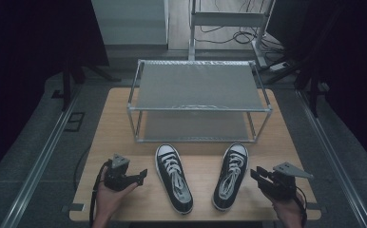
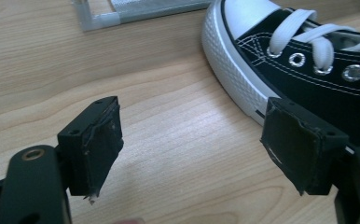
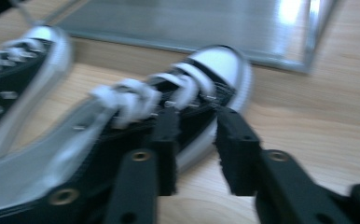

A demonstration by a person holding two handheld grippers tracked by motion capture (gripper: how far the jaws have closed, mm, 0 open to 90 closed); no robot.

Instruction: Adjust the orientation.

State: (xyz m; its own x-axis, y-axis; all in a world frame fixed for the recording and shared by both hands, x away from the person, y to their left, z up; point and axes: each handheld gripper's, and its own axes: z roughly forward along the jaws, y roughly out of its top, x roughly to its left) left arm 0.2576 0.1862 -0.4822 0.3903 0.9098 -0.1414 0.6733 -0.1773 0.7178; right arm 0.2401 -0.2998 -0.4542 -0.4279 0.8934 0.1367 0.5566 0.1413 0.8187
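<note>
Two black canvas sneakers with white laces and toe caps lie side by side on the wooden table [image 1: 120,137], toes pointing at the rack. My left gripper [image 1: 141,175] rests left of the left shoe [image 1: 173,176], pointing at it. In the left gripper view its jaws [image 2: 192,140] stand wide apart over bare wood, with the left shoe [image 2: 308,60] just beyond the right pad [image 2: 299,149]. My right gripper [image 1: 255,175] sits just right of the right shoe [image 1: 230,175]. In the blurred right gripper view its jaws [image 3: 197,135] stand a little apart beside the right shoe's [image 3: 220,63] sole, gripping nothing.
A metal rack [image 1: 198,99] with two grey mesh shelves stands behind the shoes at the table's far side; its lower corner [image 2: 103,18] and lower shelf [image 3: 192,23] appear in the gripper views. Bare wood lies on both sides of the shoes. The left shoe [image 3: 15,70] sits beyond the right one.
</note>
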